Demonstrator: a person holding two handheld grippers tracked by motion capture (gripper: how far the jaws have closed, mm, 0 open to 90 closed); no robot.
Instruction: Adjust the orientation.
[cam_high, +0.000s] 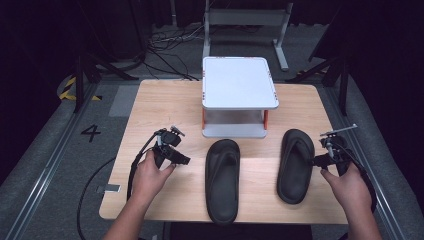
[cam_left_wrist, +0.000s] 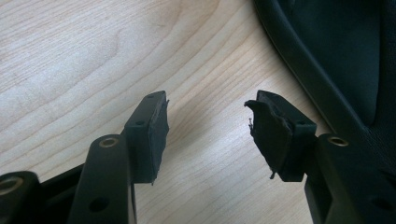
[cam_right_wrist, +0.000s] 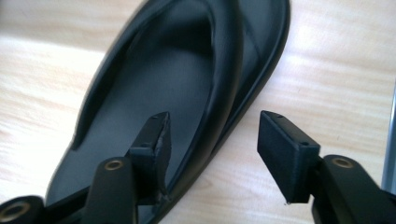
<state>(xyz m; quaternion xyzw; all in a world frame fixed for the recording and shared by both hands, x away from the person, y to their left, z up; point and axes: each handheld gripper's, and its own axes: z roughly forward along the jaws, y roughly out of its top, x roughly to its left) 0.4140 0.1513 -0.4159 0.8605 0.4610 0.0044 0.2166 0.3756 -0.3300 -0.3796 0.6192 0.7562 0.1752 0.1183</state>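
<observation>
Item: two black sandals on a wooden table (cam_high: 150, 107), toes toward a small white two-tier shelf (cam_high: 239, 82) at the far middle.

Left sandal (cam_high: 222, 179): flat on the table, near the front edge, untouched.

Right sandal (cam_high: 296, 165): flat on the table, well apart from its mate, level with the right hand.

Left gripper (cam_high: 186, 161): jaws wide and empty, hovering over bare wood just beside the left sandal's rim.

Right gripper (cam_high: 316, 161): jaws wide, straddling the outer rim of the right sandal, one jaw over the footbed, the other outside the edge; pads not yet pressing.

Progress: early. Both shelf tiers are bare and neither sandal is lifted. Judged remaining: grip each sandal and carry it to the shelf.
</observation>
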